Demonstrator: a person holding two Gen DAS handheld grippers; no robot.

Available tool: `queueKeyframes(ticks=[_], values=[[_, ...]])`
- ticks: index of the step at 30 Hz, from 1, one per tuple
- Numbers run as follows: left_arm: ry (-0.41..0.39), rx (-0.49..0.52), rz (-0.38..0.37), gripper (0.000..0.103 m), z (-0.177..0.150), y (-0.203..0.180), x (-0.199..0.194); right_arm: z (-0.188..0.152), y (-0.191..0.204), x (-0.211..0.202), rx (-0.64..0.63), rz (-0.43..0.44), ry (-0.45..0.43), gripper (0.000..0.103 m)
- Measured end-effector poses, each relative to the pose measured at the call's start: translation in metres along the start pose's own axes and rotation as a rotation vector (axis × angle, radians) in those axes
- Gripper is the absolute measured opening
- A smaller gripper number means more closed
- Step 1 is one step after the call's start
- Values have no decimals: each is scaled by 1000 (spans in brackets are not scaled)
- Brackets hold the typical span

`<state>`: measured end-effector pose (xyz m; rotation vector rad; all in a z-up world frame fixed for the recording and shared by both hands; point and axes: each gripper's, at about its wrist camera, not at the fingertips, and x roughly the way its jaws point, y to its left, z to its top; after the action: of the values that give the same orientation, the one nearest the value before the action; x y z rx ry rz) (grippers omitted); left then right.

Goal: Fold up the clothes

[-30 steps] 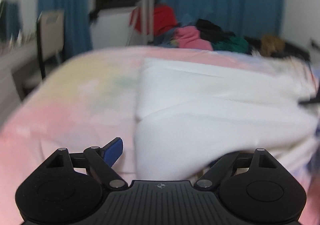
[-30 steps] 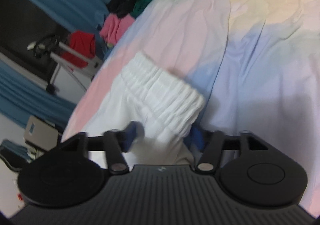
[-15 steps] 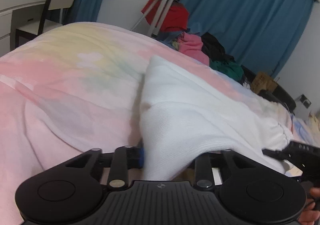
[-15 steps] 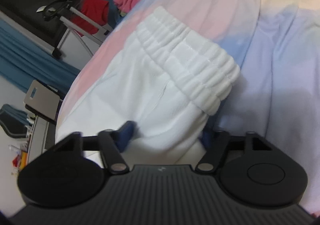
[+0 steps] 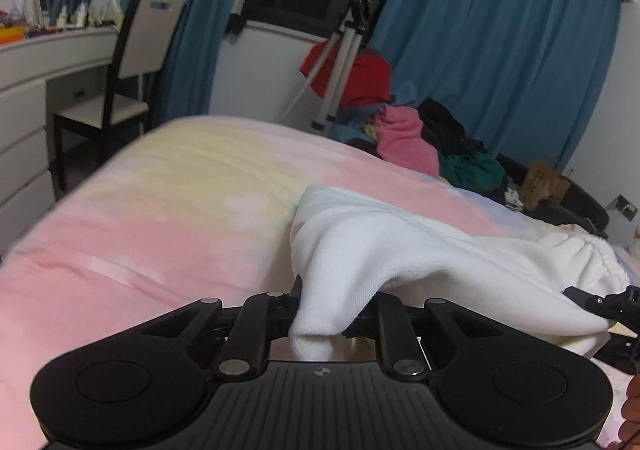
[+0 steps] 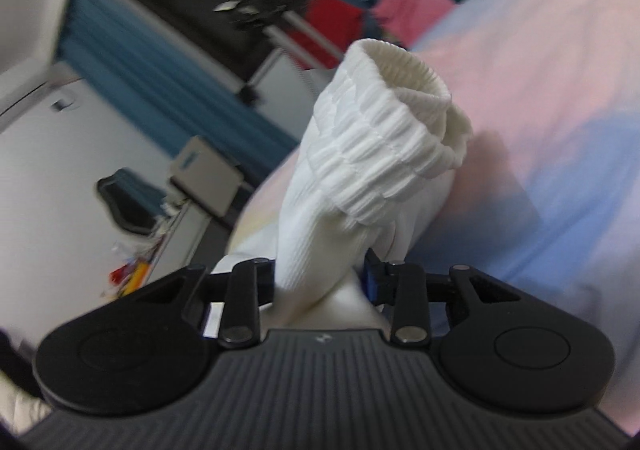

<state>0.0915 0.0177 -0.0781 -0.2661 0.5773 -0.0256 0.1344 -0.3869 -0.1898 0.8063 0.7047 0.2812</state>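
White knit garment (image 5: 400,262) with a ribbed elastic waistband, lifted off the pastel pink-and-yellow bedspread (image 5: 160,218).
Left gripper (image 5: 326,314) and right gripper (image 6: 320,282) each pinch a fold; thin bites could slip, spoiling the fold.

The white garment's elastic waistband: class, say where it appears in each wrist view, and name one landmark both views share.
Left wrist view: the waistband lies gathered at the right edge, on the bed.
Right wrist view: it stands bunched at upper centre, above the right tool.
Shared landmark: the pink clothing in the pile.
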Motion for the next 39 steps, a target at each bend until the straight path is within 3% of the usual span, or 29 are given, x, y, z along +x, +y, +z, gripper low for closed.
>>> queueKeyframes(ticks=[3,7,8,10,13,15,19,22,26,29,32,34,35,37,39], values=[[84,10,10,17,-7,0,3,-2,-3,6,20,-20,34,36],[181,38,28,29,-27,-10,9,-6,-6,14,46,-46,80,36],[190,36,30,34,-29,-11,7,-6,-7,16,52,-53,92,36],[232,11,4,61,-31,-10,3,-7,-7,16,53,-59,95,36],[289,-39,-54,67,-29,-2,-9,-9,-5,14,44,-63,88,36],[285,-98,-116,83,-27,7,-21,-10,-3,13,39,-66,83,36],[221,-278,-236,88,-15,29,-29,-11,0,10,27,-71,73,36],[188,-350,-214,94,-9,40,-13,-13,2,9,19,-75,65,36],[294,-435,-137,94,-18,50,31,-13,4,7,12,-79,58,36],[354,-519,-187,93,-32,58,46,-13,5,8,11,-80,58,36],[379,-530,-213,87,-38,62,48,-12,5,9,11,-82,57,36],[394,-525,-232,70,-42,62,48,-13,6,9,7,-84,55,36],[396,-523,-233,68,-44,62,47,-13,7,8,4,-83,53,36],[374,-492,-229,52,-45,61,42,-13,11,5,1,-77,42,36],[344,-460,-242,43,-42,58,34,-11,16,1,3,-62,29,34]])
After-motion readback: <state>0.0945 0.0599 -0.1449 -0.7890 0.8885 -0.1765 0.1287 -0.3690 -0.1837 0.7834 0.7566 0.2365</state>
